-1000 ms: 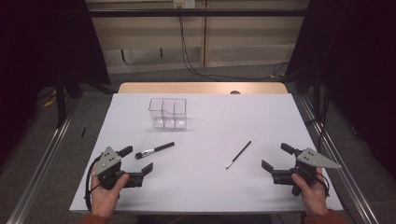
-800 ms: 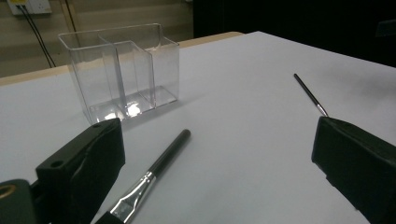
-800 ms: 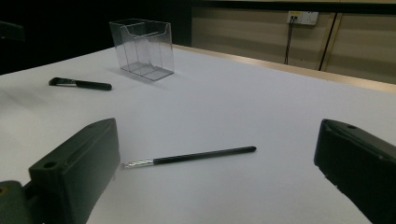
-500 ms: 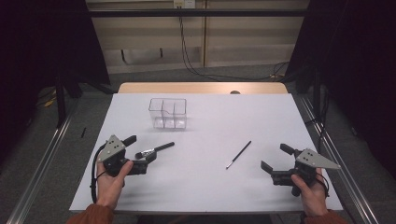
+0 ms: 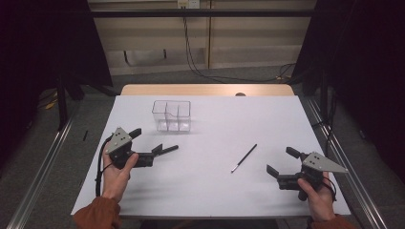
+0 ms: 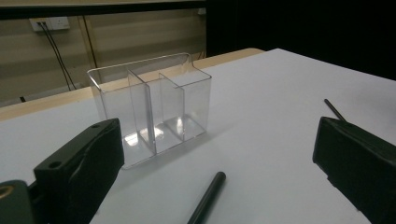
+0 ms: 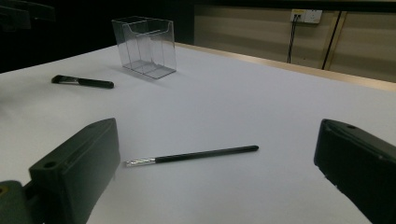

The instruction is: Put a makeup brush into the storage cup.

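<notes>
A thick black brush lies on the white table, its handle end low between the open jaws of my left gripper. Just beyond stands a clear three-compartment organizer, upright and holding nothing I can see. A thin black brush with a silvery tip lies mid-right on the table. My right gripper rests open near the front right edge, pointing at the thin brush from a short distance.
The table's wooden far edge borders a floor with trailing cables. Metal rails run along both sides. From the right gripper view the thick brush and organizer sit far left.
My left gripper has moved forward and right from the front left edge, bringing its open jaws to the thick brush's near end. The right gripper has stayed put.
</notes>
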